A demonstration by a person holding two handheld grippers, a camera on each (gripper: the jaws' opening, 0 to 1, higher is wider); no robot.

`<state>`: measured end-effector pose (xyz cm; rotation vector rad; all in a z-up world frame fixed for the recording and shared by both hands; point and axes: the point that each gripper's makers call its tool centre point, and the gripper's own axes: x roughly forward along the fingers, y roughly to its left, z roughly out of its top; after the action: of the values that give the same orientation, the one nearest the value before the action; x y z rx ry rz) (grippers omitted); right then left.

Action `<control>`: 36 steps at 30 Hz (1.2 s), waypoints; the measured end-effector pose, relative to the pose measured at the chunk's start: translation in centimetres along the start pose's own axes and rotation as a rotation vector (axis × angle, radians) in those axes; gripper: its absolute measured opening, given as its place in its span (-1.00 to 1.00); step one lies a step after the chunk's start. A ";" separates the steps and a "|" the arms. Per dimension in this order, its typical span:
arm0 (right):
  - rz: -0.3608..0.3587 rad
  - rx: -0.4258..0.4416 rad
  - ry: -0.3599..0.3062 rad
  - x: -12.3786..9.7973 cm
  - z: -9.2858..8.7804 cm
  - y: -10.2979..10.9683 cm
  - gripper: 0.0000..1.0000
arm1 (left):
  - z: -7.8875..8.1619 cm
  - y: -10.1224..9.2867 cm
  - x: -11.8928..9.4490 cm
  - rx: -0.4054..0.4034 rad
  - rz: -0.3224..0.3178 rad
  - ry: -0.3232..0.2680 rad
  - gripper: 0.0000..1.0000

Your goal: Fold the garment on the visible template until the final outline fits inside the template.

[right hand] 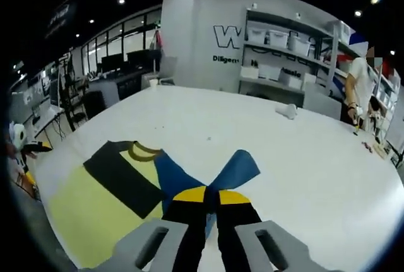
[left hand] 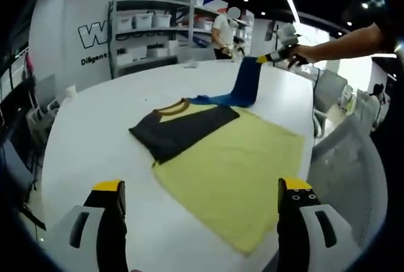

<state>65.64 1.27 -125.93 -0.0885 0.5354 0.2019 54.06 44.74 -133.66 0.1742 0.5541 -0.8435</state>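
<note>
Right gripper view: right gripper [right hand: 211,197] pinching the garment's [right hand: 189,180] lifted blue part, yellow template [right hand: 82,212] below-left.

The left tool [left hand: 201,202] has its two jaws wide apart and holds nothing, low over the surface [left hand: 95,133]. The right tool [right hand: 211,204] has its jaws pressed tight on the blue sleeve [right hand: 237,168], lifted above the surface, with the person's arm [left hand: 344,43] stretched out.
</note>
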 end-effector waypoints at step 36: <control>0.221 -0.082 -0.086 3.1 8.9 14.7 -1.00 | -4.0 1.3 -2.5 0.080 0.073 0.009 0.98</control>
<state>69.56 17.40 -120.33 -0.0996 0.4511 0.4413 52.11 48.67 -135.86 0.2699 0.5200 -0.7944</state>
